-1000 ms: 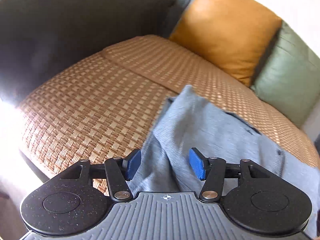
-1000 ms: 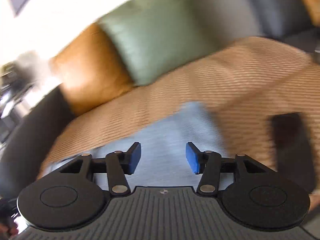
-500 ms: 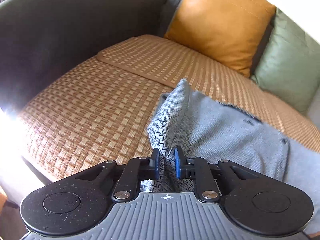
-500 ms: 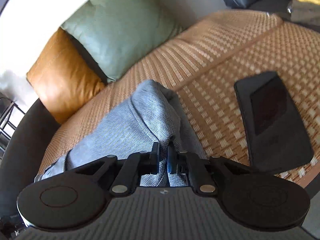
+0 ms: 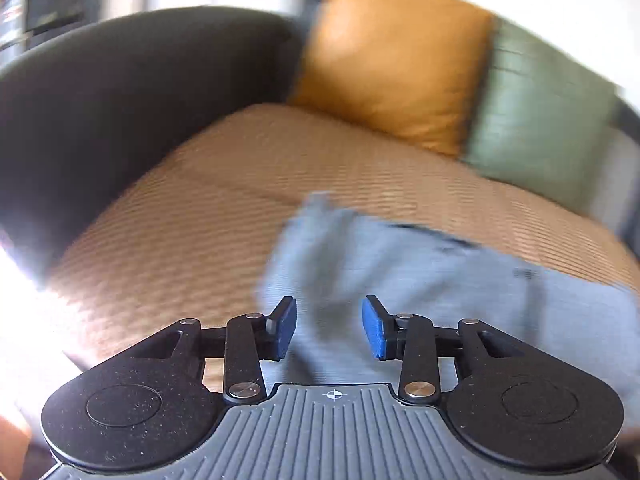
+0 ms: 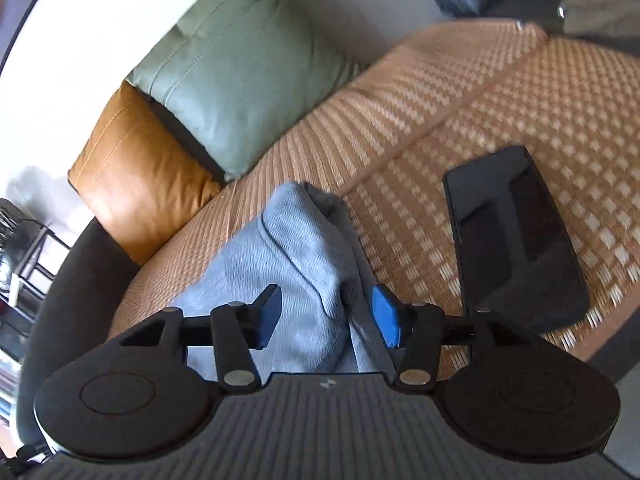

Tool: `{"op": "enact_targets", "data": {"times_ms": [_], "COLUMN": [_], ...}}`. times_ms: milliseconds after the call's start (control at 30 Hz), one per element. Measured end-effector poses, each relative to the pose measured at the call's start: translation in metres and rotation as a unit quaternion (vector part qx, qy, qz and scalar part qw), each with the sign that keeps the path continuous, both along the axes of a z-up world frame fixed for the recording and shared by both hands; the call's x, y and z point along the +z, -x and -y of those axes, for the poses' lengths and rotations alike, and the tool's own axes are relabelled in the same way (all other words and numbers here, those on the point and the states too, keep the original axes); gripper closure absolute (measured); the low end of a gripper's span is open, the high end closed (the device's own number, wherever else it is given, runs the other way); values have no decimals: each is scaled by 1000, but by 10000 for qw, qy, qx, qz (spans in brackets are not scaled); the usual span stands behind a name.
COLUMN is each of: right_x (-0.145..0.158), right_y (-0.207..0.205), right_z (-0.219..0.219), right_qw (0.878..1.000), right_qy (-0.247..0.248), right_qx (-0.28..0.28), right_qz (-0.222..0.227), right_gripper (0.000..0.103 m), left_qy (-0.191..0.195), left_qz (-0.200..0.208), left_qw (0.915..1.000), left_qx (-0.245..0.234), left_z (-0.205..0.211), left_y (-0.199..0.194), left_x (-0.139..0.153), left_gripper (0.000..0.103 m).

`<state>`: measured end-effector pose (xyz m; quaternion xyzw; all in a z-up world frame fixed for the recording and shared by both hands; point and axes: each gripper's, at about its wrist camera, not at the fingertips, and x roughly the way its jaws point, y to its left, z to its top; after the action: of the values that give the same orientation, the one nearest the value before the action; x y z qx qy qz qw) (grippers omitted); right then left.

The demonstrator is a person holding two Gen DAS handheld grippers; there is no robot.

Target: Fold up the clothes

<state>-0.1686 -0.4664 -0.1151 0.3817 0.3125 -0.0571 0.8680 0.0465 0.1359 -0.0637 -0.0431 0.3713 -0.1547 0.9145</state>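
A grey-blue garment (image 5: pixel 420 280) lies crumpled on the woven mat (image 5: pixel 200 216) of a sofa. In the blurred left wrist view my left gripper (image 5: pixel 330 326) hovers over the garment's near left end, jaws opening, blue pads clear of the cloth. In the right wrist view a raised fold of the same garment (image 6: pixel 296 248) stands between the pads of my right gripper (image 6: pixel 326 316). Its jaws are opening too, and the pads stand off the cloth on both sides.
An orange cushion (image 5: pixel 392 56) and a green cushion (image 5: pixel 536 120) lean against the sofa back. A dark armrest (image 5: pixel 100 112) curves round the left end. A black tablet-like slab (image 6: pixel 516 236) lies on the mat (image 6: pixel 520 92) right of the garment, near the seat's front edge.
Both grippers closed on folds of the garment half a second ago and have now let go and spread again. The left view has pulled back and up and is blurred.
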Motion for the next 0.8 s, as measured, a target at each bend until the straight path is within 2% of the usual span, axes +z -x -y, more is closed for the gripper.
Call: {"op": "enact_targets", "data": {"times_ms": [67, 133, 233, 333, 400, 500, 533, 667, 767, 800], "right_x": [-4, -9, -22, -32, -29, -25, -26, -27, -30, -30], "right_y": [-2, -5, -8, -8, -7, -10, -11, -21, -30, -32], "right_z": [1, 0, 7, 17, 21, 25, 27, 24, 18, 17], "right_qw": [9996, 9990, 9975, 9939, 9949, 9969, 9973, 9965, 9942, 9945], "right_qy": [-27, -51, -542, -1072, -1001, -774, -723, -606, -603, -598], "right_qx": [231, 372, 422, 264, 98, 107, 146, 566, 889, 858], "right_qz": [-181, -252, -190, 11, 108, 103, 64, 57, 54, 64], "right_gripper": [47, 46, 46, 48, 48, 40, 40, 43, 45, 45], "left_qy": [306, 680, 921, 843, 661, 451, 476, 436, 822, 808], "left_qz": [-91, -347, -547, -683, -774, -1022, -871, -952, -976, -897], "left_qw": [9979, 9919, 9846, 9835, 9847, 9832, 9839, 9834, 9806, 9815], "left_qx": [-564, -1013, -1382, -1446, -1411, -1441, -1484, -1479, -1486, -1487], "left_z": [22, 46, 80, 104, 113, 115, 113, 112, 106, 107], "left_y": [4, 3, 3, -2, -7, -12, -10, -9, -7, -6], "left_x": [6, 2, -10, -25, -38, -62, -66, -59, -42, -38], "left_gripper": [51, 50, 50, 50, 50, 50, 51, 49, 47, 46]}}
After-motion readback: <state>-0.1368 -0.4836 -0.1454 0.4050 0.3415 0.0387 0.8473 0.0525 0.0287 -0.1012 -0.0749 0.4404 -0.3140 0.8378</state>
